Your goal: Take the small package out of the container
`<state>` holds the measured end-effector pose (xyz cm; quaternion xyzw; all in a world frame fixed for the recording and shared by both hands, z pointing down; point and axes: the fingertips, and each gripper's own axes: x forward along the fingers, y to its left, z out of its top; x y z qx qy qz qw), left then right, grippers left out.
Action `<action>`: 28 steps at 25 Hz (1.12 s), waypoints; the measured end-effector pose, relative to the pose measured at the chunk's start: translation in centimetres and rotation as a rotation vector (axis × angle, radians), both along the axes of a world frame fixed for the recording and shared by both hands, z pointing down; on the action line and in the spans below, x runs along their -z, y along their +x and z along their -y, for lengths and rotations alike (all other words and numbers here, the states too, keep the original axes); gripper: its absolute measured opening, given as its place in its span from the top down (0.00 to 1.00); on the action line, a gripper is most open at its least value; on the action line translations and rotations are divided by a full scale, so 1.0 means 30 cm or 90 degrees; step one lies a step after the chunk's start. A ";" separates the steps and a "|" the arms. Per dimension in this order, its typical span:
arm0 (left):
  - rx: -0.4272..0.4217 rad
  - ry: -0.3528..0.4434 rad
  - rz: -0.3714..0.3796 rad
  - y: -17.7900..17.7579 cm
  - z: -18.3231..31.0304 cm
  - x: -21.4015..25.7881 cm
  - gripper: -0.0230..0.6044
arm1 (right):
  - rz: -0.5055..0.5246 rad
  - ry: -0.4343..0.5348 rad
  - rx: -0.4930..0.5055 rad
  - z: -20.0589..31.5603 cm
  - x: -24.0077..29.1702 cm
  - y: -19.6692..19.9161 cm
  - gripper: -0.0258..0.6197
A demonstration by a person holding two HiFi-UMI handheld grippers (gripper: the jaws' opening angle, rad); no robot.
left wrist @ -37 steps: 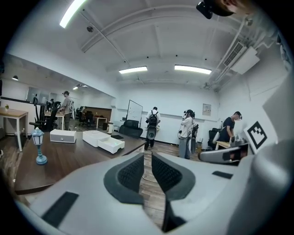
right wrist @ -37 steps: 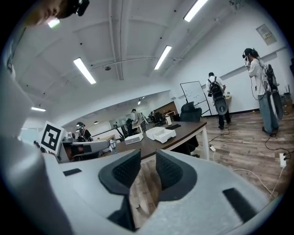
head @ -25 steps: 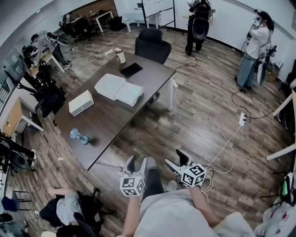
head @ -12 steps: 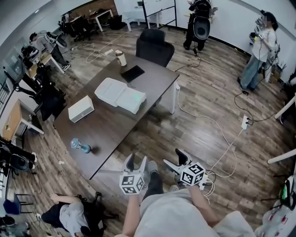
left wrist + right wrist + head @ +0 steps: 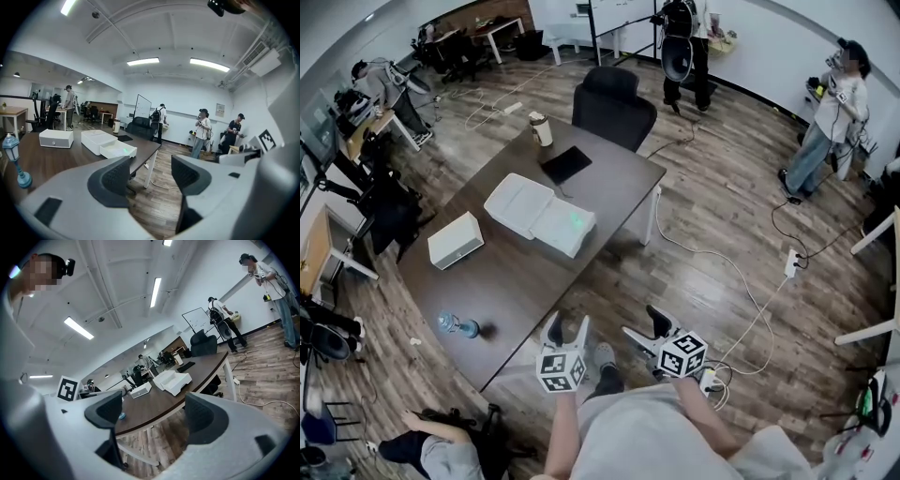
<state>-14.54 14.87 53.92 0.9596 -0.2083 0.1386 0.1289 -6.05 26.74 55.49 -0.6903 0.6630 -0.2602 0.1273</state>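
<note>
container (image 5: 525,202) sitting well ahead | left gripper (image 5: 568,326), right gripper (image 5: 641,323) just been opening wide, both empty | risking shoving container while reaching in

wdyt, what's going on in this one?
A person holds a gripper in each hand and stands just short of the table. The left gripper and the right gripper are both empty. Their fingers have just been opening, with nothing between them. The open white container sits on the table, untouched, and its contents can't be made out from here.
</note>
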 end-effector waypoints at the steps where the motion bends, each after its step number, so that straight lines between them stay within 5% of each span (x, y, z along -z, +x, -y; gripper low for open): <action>1: 0.001 -0.002 0.000 0.013 0.029 0.001 0.55 | -0.001 -0.001 0.002 0.030 0.005 0.010 0.33; 16: -0.037 -0.042 -0.014 0.203 0.429 -0.038 0.55 | 0.001 -0.041 -0.016 0.434 -0.036 0.161 0.35; 28: -0.055 -0.045 -0.024 0.222 0.650 -0.063 0.55 | -0.001 -0.040 -0.019 0.666 -0.065 0.163 0.35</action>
